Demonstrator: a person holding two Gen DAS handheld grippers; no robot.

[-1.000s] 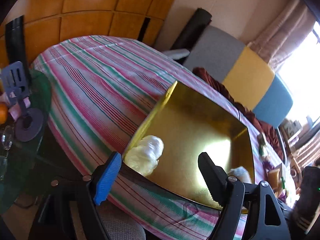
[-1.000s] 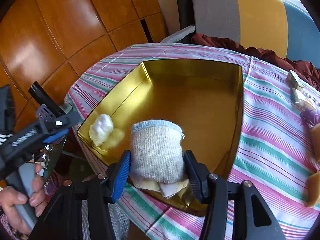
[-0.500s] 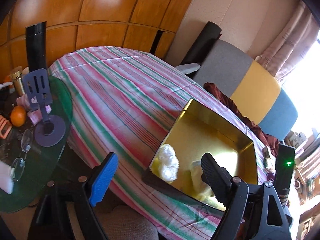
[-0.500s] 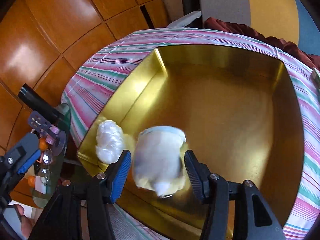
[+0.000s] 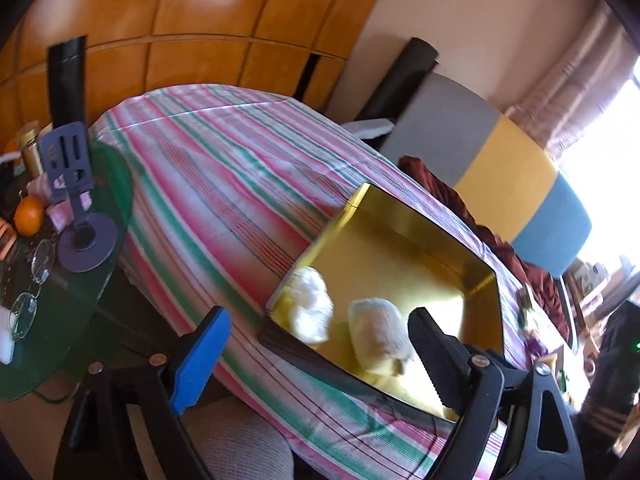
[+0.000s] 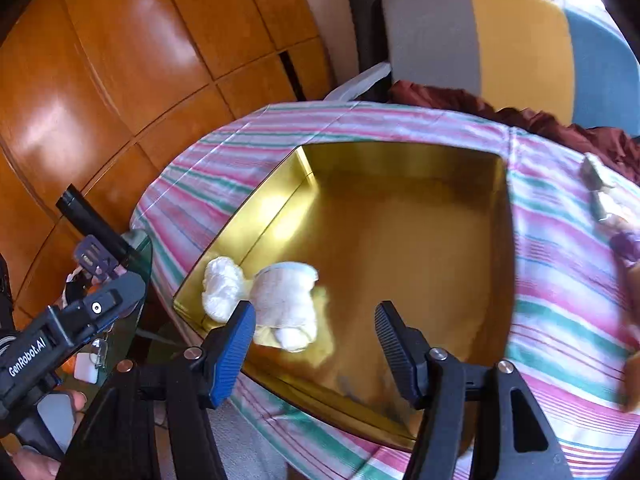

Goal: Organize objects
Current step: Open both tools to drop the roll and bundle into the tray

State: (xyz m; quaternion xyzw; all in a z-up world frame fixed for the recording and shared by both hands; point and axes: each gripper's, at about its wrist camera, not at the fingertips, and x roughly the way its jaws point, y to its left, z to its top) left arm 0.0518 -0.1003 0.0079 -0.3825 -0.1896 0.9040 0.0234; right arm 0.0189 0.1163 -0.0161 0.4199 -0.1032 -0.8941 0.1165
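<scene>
Releasing: right tool (image 6: 316,330) jaws are opening, the rolled sock (image 6: 286,300) lying free in the gold tray (image 6: 400,152); left tool (image 5: 320,354) is opening too, empty. Next item needs fetching.

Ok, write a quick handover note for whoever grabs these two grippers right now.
Right gripper: jaws opening, nothing between them; it hangs above the gold tray.
Left gripper: jaws opening, empty, near the tray's front edge.
Done: rolled knit sock and white wad lie side by side in the tray's near left corner.
Left: small items on the striped tablecloth right of the tray, blurred, still to go in.
</scene>
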